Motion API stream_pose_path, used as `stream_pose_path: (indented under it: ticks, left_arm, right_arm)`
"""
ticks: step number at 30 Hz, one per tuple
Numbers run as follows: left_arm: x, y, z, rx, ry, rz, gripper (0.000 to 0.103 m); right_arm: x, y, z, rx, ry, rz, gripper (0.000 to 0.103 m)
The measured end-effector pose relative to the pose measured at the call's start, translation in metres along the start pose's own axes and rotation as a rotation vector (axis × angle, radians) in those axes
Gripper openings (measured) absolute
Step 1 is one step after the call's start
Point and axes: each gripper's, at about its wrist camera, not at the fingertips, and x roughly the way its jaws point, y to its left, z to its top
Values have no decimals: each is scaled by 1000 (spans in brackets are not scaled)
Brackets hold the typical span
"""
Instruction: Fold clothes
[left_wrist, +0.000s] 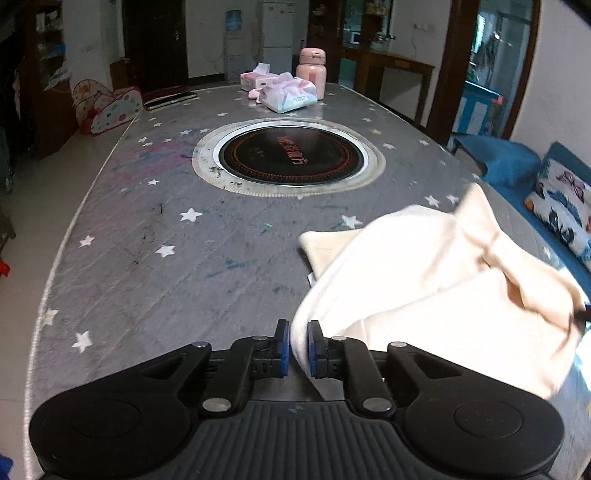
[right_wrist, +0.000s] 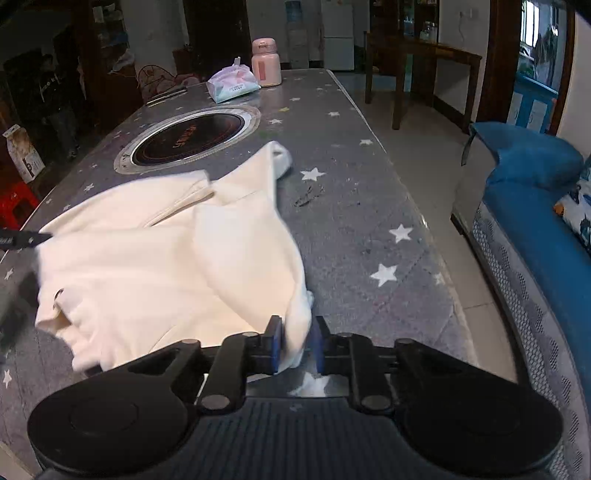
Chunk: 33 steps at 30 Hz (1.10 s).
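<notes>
Cream garment (right_wrist: 155, 266), bunched and partly lifted, at lower left of the right view, over a star-print table (right_wrist: 351, 221). Right gripper (right_wrist: 295, 345) pinches its near edge; left gripper (left_wrist: 295, 347) likewise clamps a fold. Hotplate (left_wrist: 290, 157) at centre; tissue pack (left_wrist: 291, 94) and pink flask (left_wrist: 311, 72) at the upper middle.

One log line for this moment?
step: fold | left gripper: shut on cream garment | right gripper: shut on cream garment | garment partly lifted off table

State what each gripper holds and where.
Both hold the cream garment: the left gripper pinches its near left edge, the right gripper its near right corner.
</notes>
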Motion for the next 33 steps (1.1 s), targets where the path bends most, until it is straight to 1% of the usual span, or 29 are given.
stream_pose_path:
  ticks: [2,3,4,5,10,14,17,22,23,24,26,27,28,29,30,33]
  left_arm:
    - [-4,-1,2,12,-16,8,36]
    - [-5,-3,4,16,-26,7,41]
    - [-6,-4,7,20,-36,7,48]
    - [-6,-6,9,25,-46,7,51]
    - [15,-22,22,60,-36,-6,51]
    - [33,-35,31,90,-24,-17,51]
    - [47,-45,38,112,-16,-26,49]
    - [66,-58,46,145,-1,-32,49]
    - [68,-59,45,151,1,-30,48]
    - [70,-60,45,157,4,-27,45]
    - [75,-63,44,168,10,-23,16]
    - [77,-64,44,174,13,-21,13]
    - [76,-64,43,174,6,-17,7]
    - [74,-62,42,171,-5,-11,4]
    - [71,-60,41,167,-16,-6,3]
    - [61,-51,42,138,-52,5,2]
  right_arm:
    - [-4,3,6,-17,-26,5,27]
    - [-5,5,10,-28,-40,8,33]
    - [-5,8,15,-43,-49,13,36]
    - [-3,10,20,-59,-58,18,36]
    - [17,25,38,-118,-56,41,45]
    - [39,39,47,-151,-38,76,46]
    - [51,51,48,-179,-22,99,46]
    - [66,67,47,-215,-3,130,47]
    - [69,69,46,-222,3,133,47]
    - [72,71,44,-235,9,127,45]
    - [74,70,42,-249,8,107,35]
    - [74,68,42,-249,2,93,23]
    - [74,65,41,-249,-4,80,16]
    - [71,60,41,-237,-15,66,12]
    - [67,55,42,-222,-27,51,9]
    - [55,38,44,-191,-59,-5,9]
